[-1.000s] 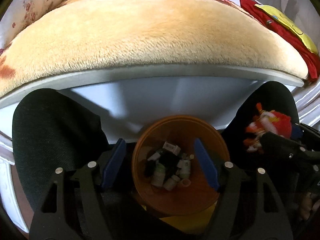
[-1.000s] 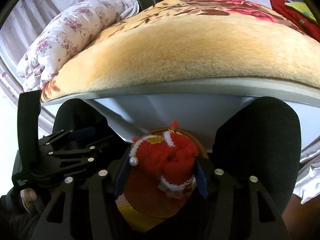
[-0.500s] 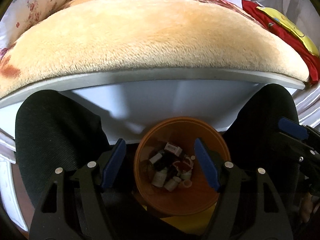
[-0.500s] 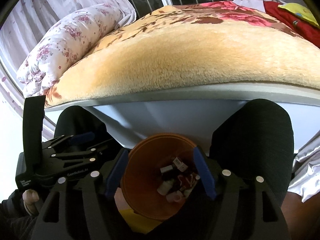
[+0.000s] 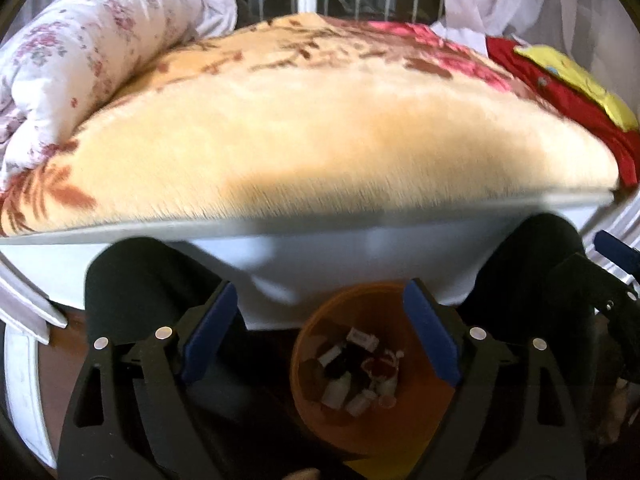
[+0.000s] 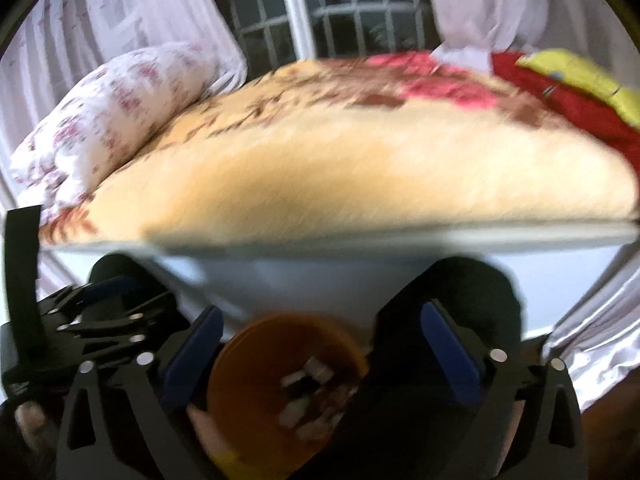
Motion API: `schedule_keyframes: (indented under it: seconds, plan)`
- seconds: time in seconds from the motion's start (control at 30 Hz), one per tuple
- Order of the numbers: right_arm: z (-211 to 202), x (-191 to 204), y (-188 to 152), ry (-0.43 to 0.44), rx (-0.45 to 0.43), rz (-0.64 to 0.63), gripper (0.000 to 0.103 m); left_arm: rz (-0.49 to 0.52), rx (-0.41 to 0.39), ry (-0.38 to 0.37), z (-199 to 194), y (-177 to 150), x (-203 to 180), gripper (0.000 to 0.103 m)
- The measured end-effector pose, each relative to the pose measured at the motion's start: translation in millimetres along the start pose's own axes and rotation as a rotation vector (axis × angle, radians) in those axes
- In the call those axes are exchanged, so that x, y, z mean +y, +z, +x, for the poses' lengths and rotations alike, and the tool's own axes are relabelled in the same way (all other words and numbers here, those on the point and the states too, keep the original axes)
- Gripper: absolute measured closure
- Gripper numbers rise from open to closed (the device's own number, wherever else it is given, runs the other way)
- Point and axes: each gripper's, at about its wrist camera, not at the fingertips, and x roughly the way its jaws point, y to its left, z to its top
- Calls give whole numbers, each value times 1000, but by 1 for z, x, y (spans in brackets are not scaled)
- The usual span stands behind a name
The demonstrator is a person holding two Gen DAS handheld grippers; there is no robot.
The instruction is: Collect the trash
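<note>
An orange trash bin (image 5: pixel 340 408) stands on the floor between two black-clad knees, below the bed edge. It holds several small white bottles, a box and a red toy (image 5: pixel 380 366). My left gripper (image 5: pixel 320 338) is open and empty above the bin. My right gripper (image 6: pixel 320 354) is open and empty, also above the bin (image 6: pixel 248 384); that view is blurred. The left gripper shows at the left of the right wrist view (image 6: pixel 100 320).
A bed with a fuzzy tan flowered blanket (image 5: pixel 320 128) fills the upper view. A floral pillow (image 5: pixel 80 60) lies at its left, a red and yellow cloth (image 5: pixel 568 88) at its right. A window (image 6: pixel 320 8) and curtains stand behind.
My right gripper opened and dropped the red plush toy into the bin. Both grippers have since tilted up and pulled back, so more of the bed and window shows.
</note>
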Motion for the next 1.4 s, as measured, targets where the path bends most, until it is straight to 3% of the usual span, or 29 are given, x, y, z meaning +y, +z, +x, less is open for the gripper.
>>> schedule_keyframes:
  seconds: [0.23,1.4]
  plan:
    - [-6,6,4,-82,-58,-26,5,-46,-65,-7,-15,15,4,11]
    - [-11,2,-6,-93,-50,37,5,-29,-37,-25,-11,5,-2,11]
